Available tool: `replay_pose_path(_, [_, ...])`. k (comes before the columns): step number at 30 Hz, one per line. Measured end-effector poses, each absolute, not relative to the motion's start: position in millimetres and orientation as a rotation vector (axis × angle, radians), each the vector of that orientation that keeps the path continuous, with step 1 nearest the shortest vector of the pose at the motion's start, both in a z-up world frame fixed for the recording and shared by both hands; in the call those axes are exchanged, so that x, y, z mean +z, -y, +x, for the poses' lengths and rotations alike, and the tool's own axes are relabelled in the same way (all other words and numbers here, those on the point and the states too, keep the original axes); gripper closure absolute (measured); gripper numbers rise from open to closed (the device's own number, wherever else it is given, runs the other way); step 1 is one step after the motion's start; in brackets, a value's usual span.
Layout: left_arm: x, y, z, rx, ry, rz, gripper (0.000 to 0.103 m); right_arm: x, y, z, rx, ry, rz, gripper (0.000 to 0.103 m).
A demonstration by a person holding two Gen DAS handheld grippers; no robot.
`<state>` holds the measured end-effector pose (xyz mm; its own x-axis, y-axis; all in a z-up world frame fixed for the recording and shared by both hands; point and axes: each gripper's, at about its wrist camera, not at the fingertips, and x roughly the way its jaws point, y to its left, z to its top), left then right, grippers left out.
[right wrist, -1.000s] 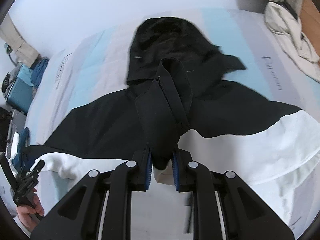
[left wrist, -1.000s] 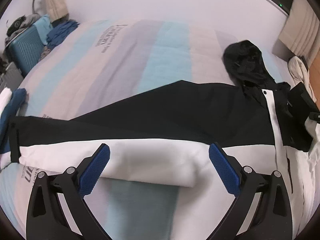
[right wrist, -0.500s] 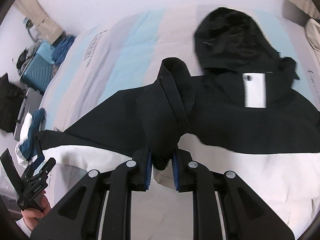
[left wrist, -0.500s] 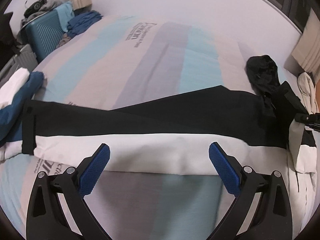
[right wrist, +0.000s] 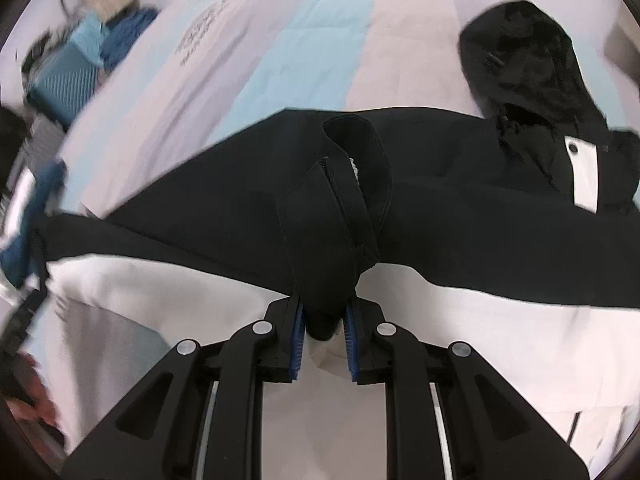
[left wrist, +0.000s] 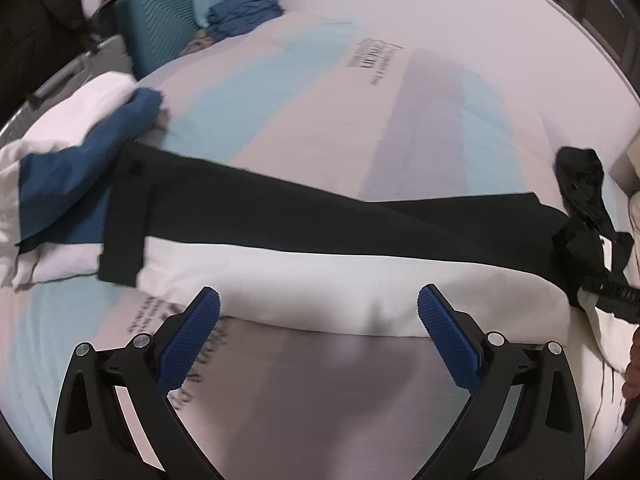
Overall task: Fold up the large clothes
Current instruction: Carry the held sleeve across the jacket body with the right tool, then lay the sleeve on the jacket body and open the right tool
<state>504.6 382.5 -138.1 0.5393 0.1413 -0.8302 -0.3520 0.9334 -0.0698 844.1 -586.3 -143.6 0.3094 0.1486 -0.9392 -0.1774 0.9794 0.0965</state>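
Right wrist view: the right gripper (right wrist: 323, 334) is nearly closed, its blue pads pinching a bunched black fold of the jacket (right wrist: 280, 184), apparently the collar or front edge with a zip. The black-and-white jacket lies spread on the striped bed (right wrist: 304, 32), its black hood (right wrist: 520, 52) at about 1 o'clock. In the left wrist view the left gripper (left wrist: 320, 336) stands wide open with nothing between its pads, poised just short of the jacket's white edge (left wrist: 320, 288) at 12 o'clock. There the jacket's long axis runs from 9 o'clock, where a black cuff (left wrist: 124, 216) ends the sleeve, to 3 o'clock, where the hood sits. The step in hand looks like carrying a fold across the body. Next, the left gripper probably needs to close on the white edge.
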Motion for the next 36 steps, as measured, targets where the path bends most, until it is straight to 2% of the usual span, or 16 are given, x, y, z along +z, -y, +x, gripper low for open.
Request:
replay_pose_path(5, [-140,-415,487,0.346,-0.947,-0.257,0.006,-158,566,841,0.207,-1.241,-0.12,0.087])
replay_pose_path(17, [-159,-518,446,0.516,-0.925,-0.395,0.006,-180,543,827,0.193,-1.236,-0.203,0.075])
replay_pose_path(18, [-162,-523,446,0.521,-0.934,-0.404,0.006,-180,542,826,0.2,-1.232,-0.208,0.071])
replay_pose_path(19, [-164,-527,446,0.53,-0.939,-0.406,0.006,-180,541,825,0.214,-1.23,-0.203,0.061])
replay_pose_path(21, [-164,-529,445,0.527,-0.923,-0.426,0.006,-179,540,823,0.237,-1.227,-0.185,0.05])
replay_pose_path(28, [-178,-533,456,0.498,-0.938,-0.448,0.006,-169,545,811,0.333,-1.216,-0.095,0.026])
replay_pose_path(36, [-194,-546,458,0.517,-0.928,-0.56,0.006,-154,568,786,0.365,-1.189,-0.068,0.025])
